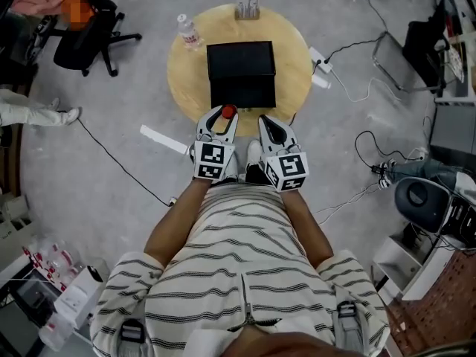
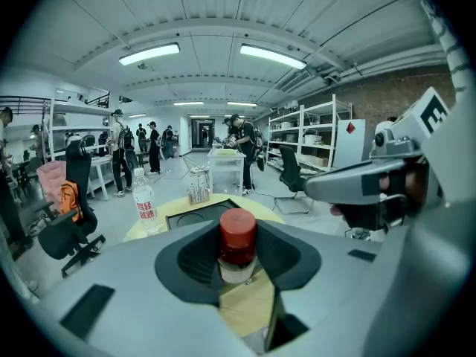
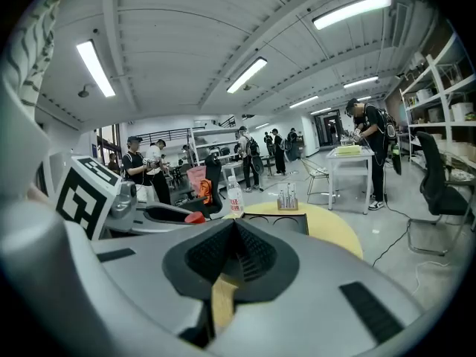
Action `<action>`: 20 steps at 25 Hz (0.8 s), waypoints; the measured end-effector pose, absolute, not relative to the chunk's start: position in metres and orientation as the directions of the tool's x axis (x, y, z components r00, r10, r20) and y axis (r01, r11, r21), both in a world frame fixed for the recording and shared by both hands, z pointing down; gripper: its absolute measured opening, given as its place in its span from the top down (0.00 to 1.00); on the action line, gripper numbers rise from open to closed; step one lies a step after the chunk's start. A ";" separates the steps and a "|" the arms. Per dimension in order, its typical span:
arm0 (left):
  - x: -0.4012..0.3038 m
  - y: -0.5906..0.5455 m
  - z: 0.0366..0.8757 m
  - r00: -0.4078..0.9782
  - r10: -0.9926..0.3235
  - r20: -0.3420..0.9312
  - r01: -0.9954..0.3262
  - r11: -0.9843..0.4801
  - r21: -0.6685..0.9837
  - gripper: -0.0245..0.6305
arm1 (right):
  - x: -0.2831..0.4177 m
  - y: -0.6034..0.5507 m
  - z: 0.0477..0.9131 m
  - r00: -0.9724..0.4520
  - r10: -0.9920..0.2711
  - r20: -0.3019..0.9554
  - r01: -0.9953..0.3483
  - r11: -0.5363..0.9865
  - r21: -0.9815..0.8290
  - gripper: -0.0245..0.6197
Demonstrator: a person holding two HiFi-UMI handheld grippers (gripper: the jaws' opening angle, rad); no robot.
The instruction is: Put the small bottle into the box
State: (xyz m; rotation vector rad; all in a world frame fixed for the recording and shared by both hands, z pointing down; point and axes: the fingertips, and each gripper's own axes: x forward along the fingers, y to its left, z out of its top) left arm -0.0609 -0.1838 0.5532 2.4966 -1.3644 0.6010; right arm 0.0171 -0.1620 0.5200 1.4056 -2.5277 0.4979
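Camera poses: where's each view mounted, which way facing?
Head view: on the head, steeply down at table and box; shows shirt, forearms, both grippers.
Left gripper view: on left gripper, level across the table; jaws shut on small bottle; right gripper at right.
Right gripper view: on right gripper, same facing; jaws shut, empty; left gripper at left.
Shared: both gripper views show the water bottle and box.
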 end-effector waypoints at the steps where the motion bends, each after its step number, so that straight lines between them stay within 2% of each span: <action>1: -0.059 -0.186 0.556 0.479 -0.744 0.465 -0.843 -0.537 0.010 0.73 | 0.018 -0.162 0.522 -0.527 -0.779 0.339 -0.850 0.491 -0.193 0.93; 15: -0.044 -0.215 0.582 0.455 -0.733 0.506 -0.849 -0.529 -0.002 0.73 | 0.027 -0.166 0.535 -0.541 -0.760 0.360 -0.841 0.496 -0.217 0.93; 20: -0.035 -0.196 0.596 0.456 -0.732 0.506 -0.846 -0.533 -0.008 0.73 | 0.034 -0.135 0.538 -0.537 -0.768 0.350 -0.844 0.490 -0.218 0.93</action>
